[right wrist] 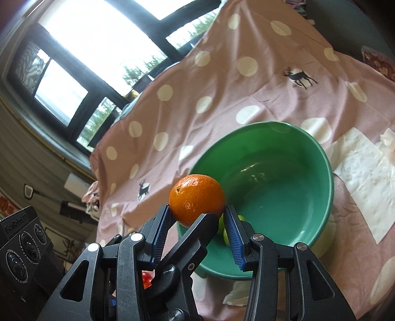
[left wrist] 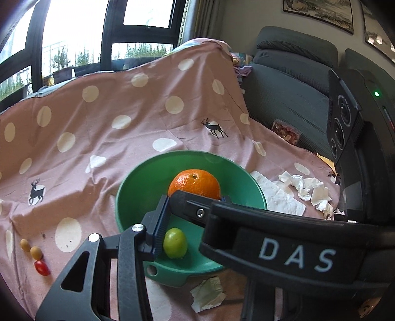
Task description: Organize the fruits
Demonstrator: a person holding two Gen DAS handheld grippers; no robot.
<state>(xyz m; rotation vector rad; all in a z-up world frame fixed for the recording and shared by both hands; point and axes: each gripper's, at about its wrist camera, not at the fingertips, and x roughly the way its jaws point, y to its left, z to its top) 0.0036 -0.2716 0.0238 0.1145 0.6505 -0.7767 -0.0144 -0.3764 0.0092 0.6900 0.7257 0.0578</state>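
The right tongs (right wrist: 197,210) grip an orange (right wrist: 197,197), one blue ribbed pad pressing on each lower flank of the fruit. A black finger of the other tool crosses between the pads and meets the orange from below.

Of the left tongs (left wrist: 196,197) only the left pad shows clearly, its tip just beside the orange. The other side is hidden behind the right tool's black body, so I cannot tell whether they grip.

The orange is round and bright, with glossy, finely pitted skin and a small dark stem scar on its upper side. It hangs at the tips of the tongs, above the near rim of a green bowl (right wrist: 328,172).

Below the tongs, a small green fruit (left wrist: 175,243) lies inside the bowl against the near wall. The rest of the bowl's glossy inside is bare. Near and to the left of the left tongs, two small yellow fruits (left wrist: 30,249) and a red cherry tomato (left wrist: 42,268) lie on the cloth in a short row.

A pink cloth (left wrist: 98,138) with white dots and dark deer figures covers the table and rises over something behind the bowl. Crumpled tissues (left wrist: 306,190) lie right of the bowl and flat paper sheets (left wrist: 279,197) just beside its rim, with one scrap near its foot.

Beyond, to the right, stands a grey sofa (left wrist: 291,81) under framed pictures (left wrist: 321,12). To the left a dark-framed window (left wrist: 74,32) shows greenery outside
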